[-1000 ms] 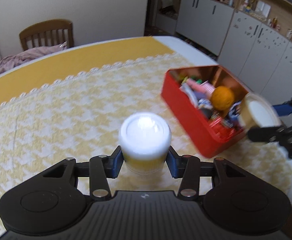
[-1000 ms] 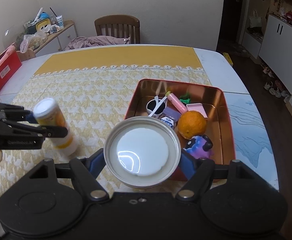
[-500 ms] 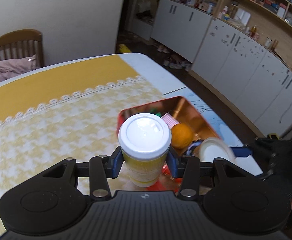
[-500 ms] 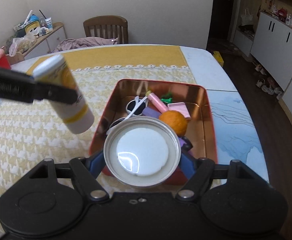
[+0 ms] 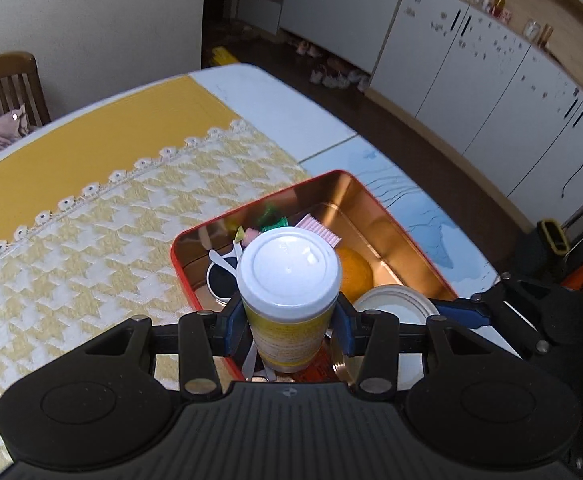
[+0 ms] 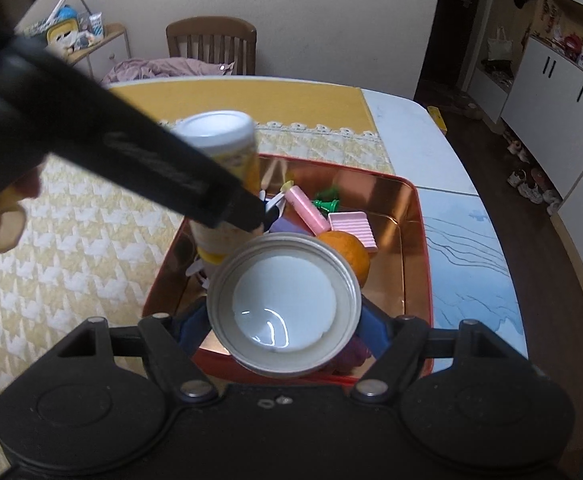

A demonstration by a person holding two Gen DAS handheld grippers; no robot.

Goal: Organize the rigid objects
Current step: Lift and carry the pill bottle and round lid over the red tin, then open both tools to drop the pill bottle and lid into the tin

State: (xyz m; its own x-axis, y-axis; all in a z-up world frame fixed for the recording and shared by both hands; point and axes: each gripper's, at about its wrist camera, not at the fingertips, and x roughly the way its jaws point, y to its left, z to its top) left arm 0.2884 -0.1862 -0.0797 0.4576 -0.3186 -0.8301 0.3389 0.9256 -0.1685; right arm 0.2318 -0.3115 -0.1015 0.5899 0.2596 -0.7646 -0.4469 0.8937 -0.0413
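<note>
My left gripper (image 5: 289,316) is shut on a yellow bottle with a white cap (image 5: 289,276) and holds it over the near left part of a red tin box (image 5: 407,232). The bottle also shows in the right wrist view (image 6: 223,140), held by the left gripper's arm. My right gripper (image 6: 283,312) is shut on a round silver tin with a white top (image 6: 283,304) and holds it over the box's near edge (image 6: 421,240). The box holds an orange (image 6: 349,256), a pink tube (image 6: 305,208), a pink ridged piece (image 6: 351,228) and a green piece (image 6: 325,202).
The box stands on a yellow and white houndstooth cloth (image 5: 91,240) on a white table. A wooden chair (image 6: 211,44) stands behind the table. White cabinets (image 5: 491,80) line the right side. The table's right edge is close to the box.
My left gripper has carried the bottle right, from over the cloth to over the box. My right gripper with the round tin has moved forward over the box's near edge.
</note>
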